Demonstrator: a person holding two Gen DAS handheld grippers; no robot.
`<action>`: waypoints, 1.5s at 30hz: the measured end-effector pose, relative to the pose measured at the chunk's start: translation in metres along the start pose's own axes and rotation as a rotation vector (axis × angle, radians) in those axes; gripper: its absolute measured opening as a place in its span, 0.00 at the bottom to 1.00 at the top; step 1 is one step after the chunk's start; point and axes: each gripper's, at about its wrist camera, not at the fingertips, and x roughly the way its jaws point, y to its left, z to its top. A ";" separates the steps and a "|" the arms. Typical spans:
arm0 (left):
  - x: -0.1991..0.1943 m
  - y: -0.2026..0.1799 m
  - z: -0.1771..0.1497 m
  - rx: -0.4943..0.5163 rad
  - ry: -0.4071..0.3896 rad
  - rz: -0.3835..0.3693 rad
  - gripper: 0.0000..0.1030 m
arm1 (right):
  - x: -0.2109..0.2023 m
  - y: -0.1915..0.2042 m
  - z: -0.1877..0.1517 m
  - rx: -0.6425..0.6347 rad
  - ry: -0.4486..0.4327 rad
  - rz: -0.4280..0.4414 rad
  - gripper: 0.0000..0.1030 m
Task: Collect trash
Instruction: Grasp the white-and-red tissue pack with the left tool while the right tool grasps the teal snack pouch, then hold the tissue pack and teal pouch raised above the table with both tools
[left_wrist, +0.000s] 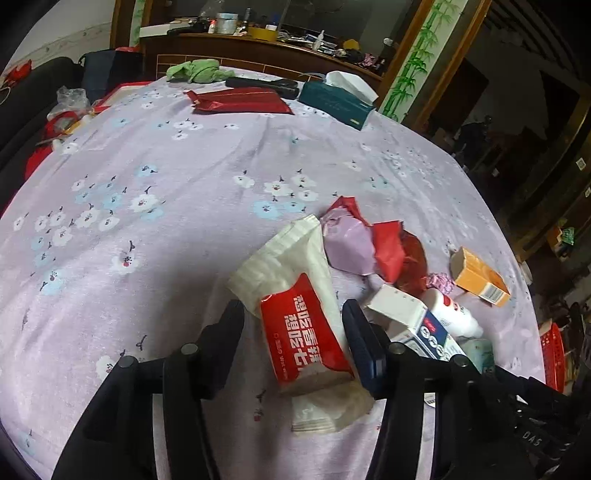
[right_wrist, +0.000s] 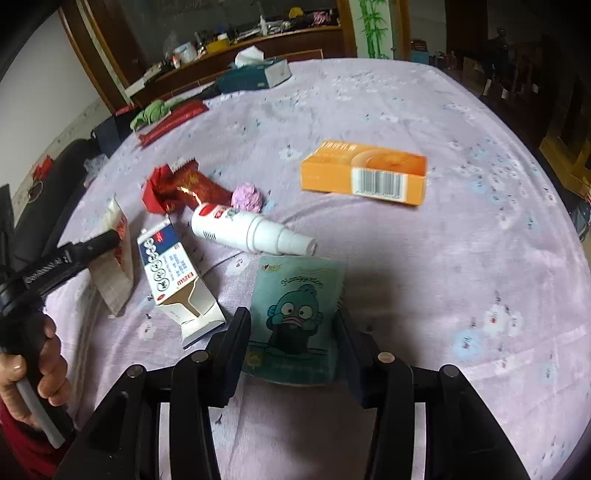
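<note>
Lilac floral cloth on the surface (left_wrist: 184, 177) still carries all the trash; I see nothing binned. My left gripper (left_wrist: 291, 325) has its fingers partly spread around the red-and-white wrapper (left_wrist: 303, 332), Chinese print. My right gripper (right_wrist: 293, 339) likewise straddles the teal "Hangyodon" packet (right_wrist: 295, 314). Carton (right_wrist: 166, 266) reads "FIZILI", doubtfully.

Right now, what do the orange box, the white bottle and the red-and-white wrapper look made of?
Orange box: thin printed cardboard, slightly glossy, with crisp folded edges and a barcode panel.
White bottle: smooth moulded plastic, seemingly rigid, with a stepped cap.
Red-and-white wrapper: thin plastic film, probably; it is creased, crimped at its ends and faintly shiny.
</note>
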 end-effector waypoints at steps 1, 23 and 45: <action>0.003 0.001 0.001 -0.005 0.011 -0.013 0.52 | 0.004 0.002 0.000 -0.008 0.001 -0.012 0.51; -0.038 -0.052 -0.029 0.165 -0.167 0.059 0.37 | -0.023 0.001 -0.018 -0.042 -0.098 -0.063 0.32; -0.054 -0.149 -0.097 0.410 -0.234 0.015 0.37 | -0.078 -0.035 -0.053 0.036 -0.274 -0.247 0.32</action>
